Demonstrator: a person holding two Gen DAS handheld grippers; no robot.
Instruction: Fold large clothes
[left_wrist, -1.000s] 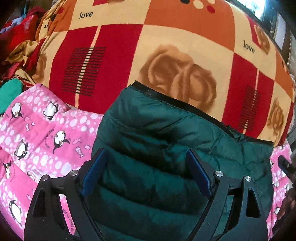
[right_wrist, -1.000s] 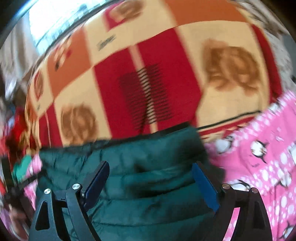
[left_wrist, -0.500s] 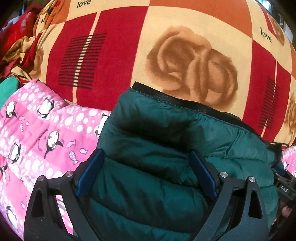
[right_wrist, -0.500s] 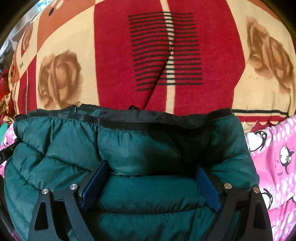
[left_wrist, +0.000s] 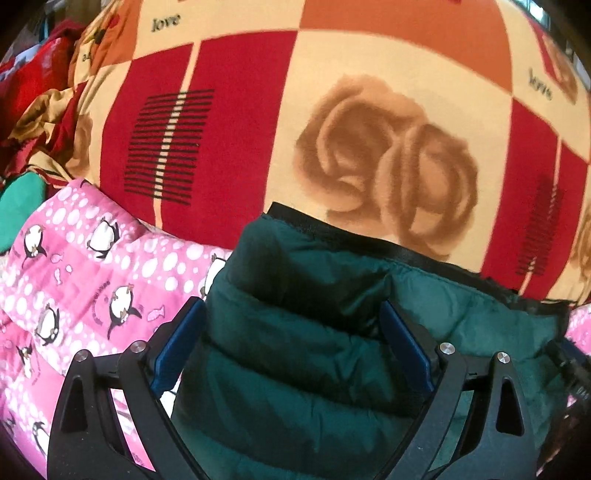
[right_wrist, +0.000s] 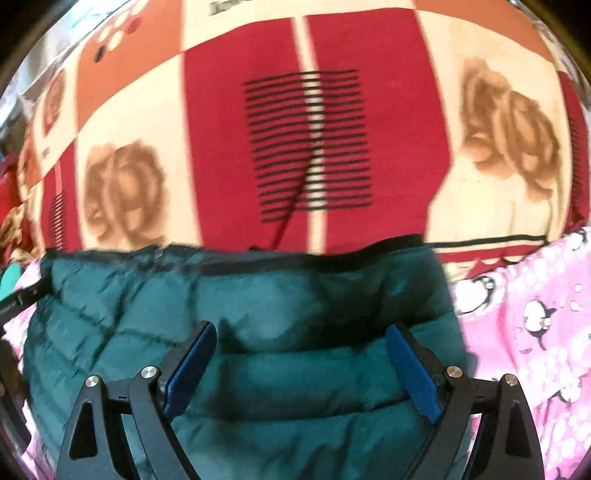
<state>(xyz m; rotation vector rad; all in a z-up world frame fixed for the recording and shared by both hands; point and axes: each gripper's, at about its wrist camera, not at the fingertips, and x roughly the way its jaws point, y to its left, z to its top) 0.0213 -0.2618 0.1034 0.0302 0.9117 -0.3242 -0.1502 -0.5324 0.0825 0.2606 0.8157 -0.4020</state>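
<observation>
A dark green puffer jacket (left_wrist: 332, 350) lies folded on a pink penguin-print quilted garment (left_wrist: 92, 280), its black-trimmed hem (left_wrist: 369, 243) toward the far side. My left gripper (left_wrist: 291, 314) is open wide over the jacket's left part; a puffed ridge of the jacket bulges between its blue pads (left_wrist: 177, 343), near the left edge. My right gripper (right_wrist: 301, 332) is open just as wide over the right part of the jacket (right_wrist: 258, 302), with padded fabric between its pads (right_wrist: 413, 369). Neither gripper pinches the fabric.
A red, cream and orange rose-print blanket (left_wrist: 369, 110) covers the bed beyond the hem. The pink garment (right_wrist: 524, 314) spreads on both sides of the jacket. Crumpled red and teal cloth (left_wrist: 22, 206) is piled at the far left.
Both grippers have moved forward over the jacket toward its black hem. The right wrist view has swung round to face the jacket squarely. Both stay wide open.
</observation>
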